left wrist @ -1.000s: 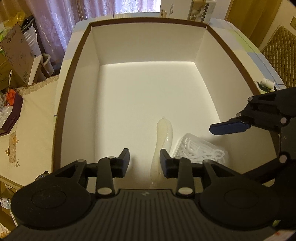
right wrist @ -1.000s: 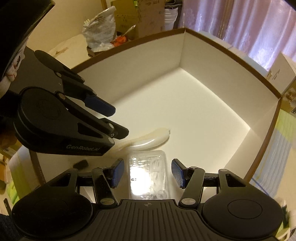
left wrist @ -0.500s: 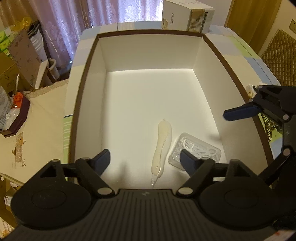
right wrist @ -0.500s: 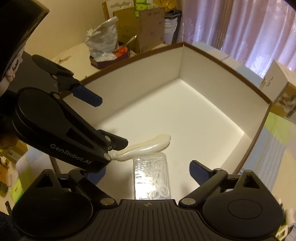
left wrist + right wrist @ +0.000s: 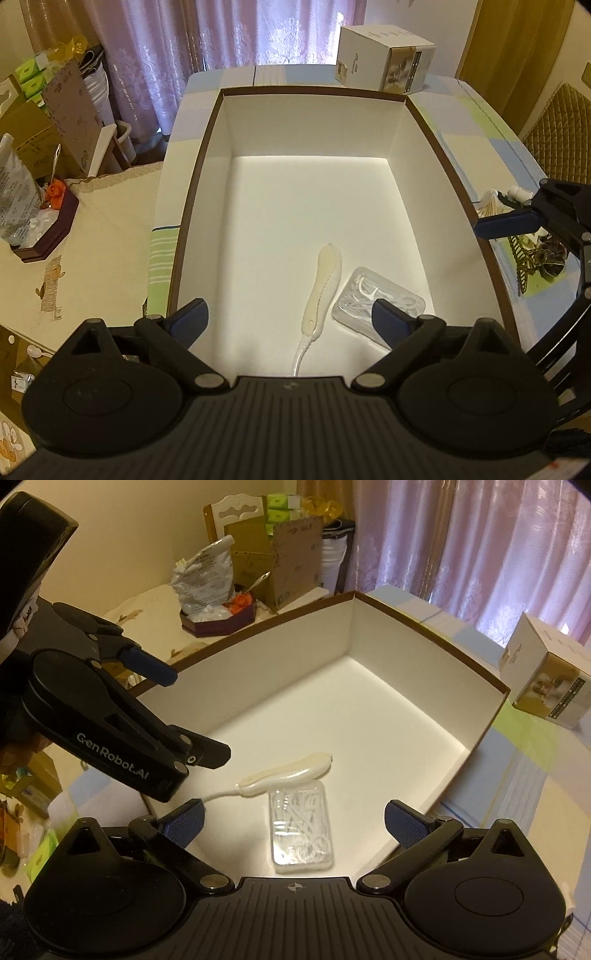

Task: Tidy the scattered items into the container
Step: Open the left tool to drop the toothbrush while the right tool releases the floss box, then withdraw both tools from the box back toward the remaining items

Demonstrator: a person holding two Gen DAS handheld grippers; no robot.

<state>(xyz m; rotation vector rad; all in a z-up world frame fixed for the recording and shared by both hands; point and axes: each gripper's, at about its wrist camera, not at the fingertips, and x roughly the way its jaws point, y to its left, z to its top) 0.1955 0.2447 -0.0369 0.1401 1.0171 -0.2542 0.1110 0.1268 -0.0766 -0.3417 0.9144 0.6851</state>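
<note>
- left wrist view: the left gripper [image 5: 288,314] now has its jaws spread wide and holds nothing; a second ago they stood narrow around the cream toothbrush-like tool [image 5: 322,284]. that tool lies flat on the white floor of the container [image 5: 192,206], near its front wall, with the clear floss-pick case [image 5: 373,299] just beside it on the right. the view has also pulled up and back, so more of the box rim and the worktop [image 5: 476,122] shows. the right gripper [image 5: 509,223] hangs at the right rim, over a small clutter of items [image 5: 532,254] on the worktop outside the box.
- right wrist view: the right gripper [image 5: 293,821] likewise has its jaws wide apart and empty, where a second ago they were closer in on either side of the case. the floss-pick case [image 5: 301,830] rests on the box floor, and the cream tool [image 5: 288,773] lies across its far end, seemingly touching it. the left gripper [image 5: 177,716] hangs above the near left corner, jaws parted.
- meaning: both drops look done and both hands are lifting clear. two things are in; the clutter by the right rim appears to be what is left to fetch.
</note>
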